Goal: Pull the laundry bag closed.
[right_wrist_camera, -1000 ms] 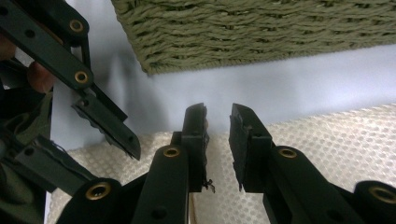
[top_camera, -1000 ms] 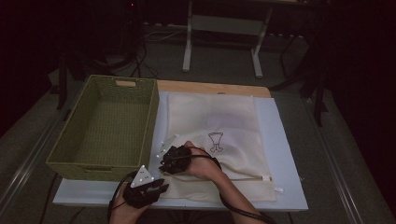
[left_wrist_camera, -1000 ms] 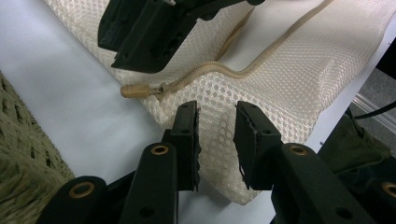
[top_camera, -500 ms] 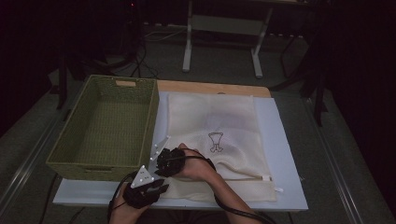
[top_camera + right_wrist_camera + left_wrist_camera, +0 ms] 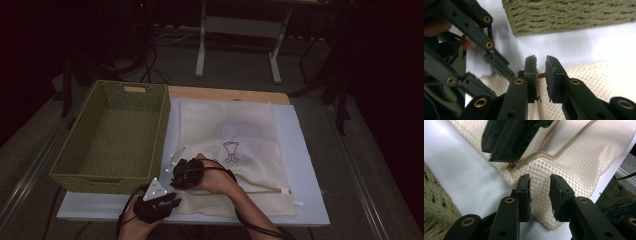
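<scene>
Up close, right gripper (image 5: 540, 75) astride mesh bag (image 5: 599, 77) zipper (image 5: 540, 105)

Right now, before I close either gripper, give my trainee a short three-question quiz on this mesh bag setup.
1. True or false: the mesh bag lies inside the green woven basket.
2. Which gripper has its jaws around the tan zipper line? A) left gripper B) right gripper C) both
3. Fill in: the left gripper's jaws stand either side of the bag's near ____.

Key:
1. False. The bag lies flat on the white board, beside the basket.
2. B. The zipper's end sits between its narrowly parted jaws; whether they pinch it I cannot tell.
3. Corner. The jaws are open, with mesh between them.
</scene>
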The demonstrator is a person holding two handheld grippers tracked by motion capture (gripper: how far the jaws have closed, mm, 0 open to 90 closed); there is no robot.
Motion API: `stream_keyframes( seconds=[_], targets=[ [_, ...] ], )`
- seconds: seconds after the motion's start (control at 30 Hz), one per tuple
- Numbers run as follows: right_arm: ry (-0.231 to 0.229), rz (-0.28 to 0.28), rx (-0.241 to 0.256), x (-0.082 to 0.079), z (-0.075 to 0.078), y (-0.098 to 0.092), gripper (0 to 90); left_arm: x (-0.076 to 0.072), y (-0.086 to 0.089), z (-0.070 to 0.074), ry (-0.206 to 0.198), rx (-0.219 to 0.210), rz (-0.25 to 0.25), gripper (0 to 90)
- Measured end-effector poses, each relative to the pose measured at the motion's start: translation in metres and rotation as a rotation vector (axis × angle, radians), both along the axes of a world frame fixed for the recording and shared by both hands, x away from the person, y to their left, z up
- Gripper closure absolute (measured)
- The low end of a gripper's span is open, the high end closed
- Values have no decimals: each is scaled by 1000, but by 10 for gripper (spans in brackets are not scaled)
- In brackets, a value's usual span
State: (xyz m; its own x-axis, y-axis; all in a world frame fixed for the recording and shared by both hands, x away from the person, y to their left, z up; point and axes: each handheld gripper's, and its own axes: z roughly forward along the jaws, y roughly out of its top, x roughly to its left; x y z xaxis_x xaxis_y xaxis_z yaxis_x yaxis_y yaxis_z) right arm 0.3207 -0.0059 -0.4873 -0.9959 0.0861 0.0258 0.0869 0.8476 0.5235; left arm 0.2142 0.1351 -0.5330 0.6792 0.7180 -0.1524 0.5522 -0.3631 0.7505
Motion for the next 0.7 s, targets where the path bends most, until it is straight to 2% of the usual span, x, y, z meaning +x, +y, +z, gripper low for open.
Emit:
stream_keyframes(
  seconds=[0.13,0.27,0.43,0.67,0.7],
  targets=[
    [13,-6,-29,-1,-3,-4,796,1,-1,-1,4,10,1,703],
    [31,-13,-30,1,-5,-8,795,1,-2,-1,5,15,0,704],
    [41,-20,-55,3,-10,-8,776,1,-2,-2,4,24,2,711],
    [93,-38,-92,5,-18,-6,748,1,-2,-2,8,40,5,719],
    [88,-33,-99,5,-20,-5,748,1,-2,-2,9,41,5,719]
  ],
)
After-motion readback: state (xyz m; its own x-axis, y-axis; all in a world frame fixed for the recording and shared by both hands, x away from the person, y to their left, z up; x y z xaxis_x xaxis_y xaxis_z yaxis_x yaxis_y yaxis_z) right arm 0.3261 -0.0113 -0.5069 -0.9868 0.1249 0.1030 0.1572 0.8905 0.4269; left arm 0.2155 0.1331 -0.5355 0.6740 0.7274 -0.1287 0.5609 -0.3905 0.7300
